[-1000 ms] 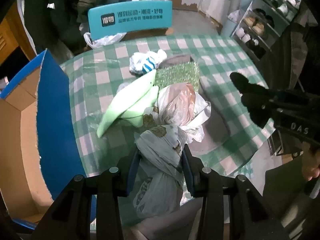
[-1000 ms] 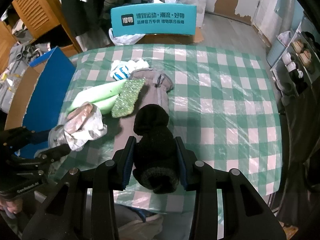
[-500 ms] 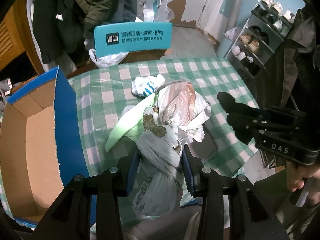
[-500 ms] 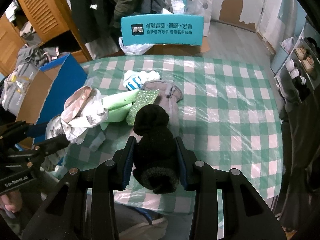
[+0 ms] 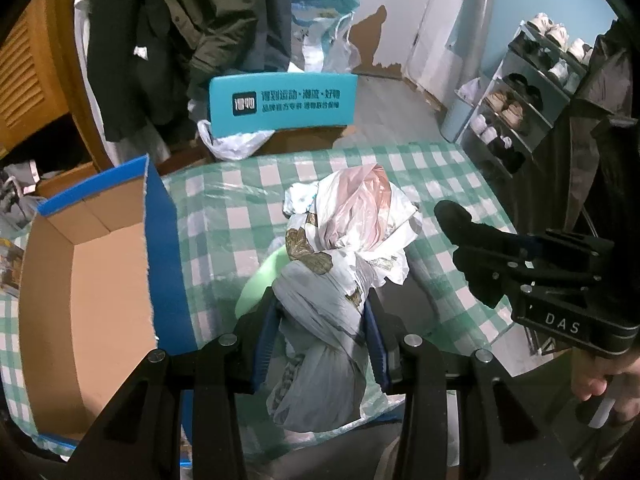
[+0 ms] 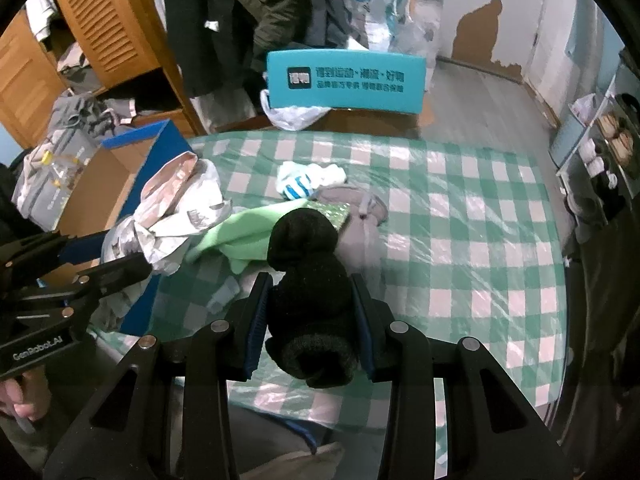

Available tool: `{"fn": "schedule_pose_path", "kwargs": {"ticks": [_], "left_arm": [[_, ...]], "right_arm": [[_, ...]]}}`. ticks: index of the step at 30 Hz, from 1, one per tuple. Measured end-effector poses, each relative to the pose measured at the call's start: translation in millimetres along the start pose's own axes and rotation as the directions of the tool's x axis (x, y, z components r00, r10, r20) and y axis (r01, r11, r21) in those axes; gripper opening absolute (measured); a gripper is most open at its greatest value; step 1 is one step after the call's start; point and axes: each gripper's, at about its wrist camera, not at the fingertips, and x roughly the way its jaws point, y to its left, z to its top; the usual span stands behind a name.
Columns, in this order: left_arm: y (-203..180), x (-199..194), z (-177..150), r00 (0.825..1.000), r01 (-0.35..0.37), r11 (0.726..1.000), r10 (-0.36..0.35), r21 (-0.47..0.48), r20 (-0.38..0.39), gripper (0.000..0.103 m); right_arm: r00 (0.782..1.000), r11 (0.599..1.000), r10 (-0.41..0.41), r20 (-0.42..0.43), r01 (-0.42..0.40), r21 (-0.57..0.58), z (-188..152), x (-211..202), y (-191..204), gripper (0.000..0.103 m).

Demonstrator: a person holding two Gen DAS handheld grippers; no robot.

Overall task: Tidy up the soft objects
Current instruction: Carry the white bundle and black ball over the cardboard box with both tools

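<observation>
My left gripper (image 5: 320, 312) is shut on a bundle of crumpled plastic bags (image 5: 344, 248), white, grey and pink, held above the table near the blue cardboard box (image 5: 92, 264). The bundle also shows in the right wrist view (image 6: 172, 208). My right gripper (image 6: 310, 300) is shut on a rolled black knit sock (image 6: 308, 288), held above the table's near edge; the sock also shows in the left wrist view (image 5: 472, 248). On the green checked table (image 6: 460, 208) lie a light green cloth (image 6: 236, 236), a glittery green sponge (image 6: 334, 212), a grey glove (image 6: 360, 208) and a white and blue sock (image 6: 308, 180).
The open box (image 6: 120, 176) stands at the table's left edge with its blue flap up. A teal chair back (image 6: 344, 80) is behind the table. Hanging coats (image 6: 240, 12) and a wooden cabinet (image 6: 100, 32) are beyond. A shoe rack (image 5: 532, 92) stands at the right.
My left gripper has lifted the bag bundle off the table and swung it left toward the box. My right gripper has risen slightly with the black sock in it.
</observation>
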Motion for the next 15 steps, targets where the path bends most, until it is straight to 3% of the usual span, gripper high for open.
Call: {"fn": "schedule_pose_path", "kwargs": {"ticks": [15], "left_arm": [[33.1, -29.9, 3.5, 0.994, -0.086, 0.996, 0.088, -0.034, 0.065, 0.041]], "right_arm": [[0.999, 0.996, 0.029, 0.016, -0.027, -0.08, 16.3, -2.7, 39.3, 0.037]]}}
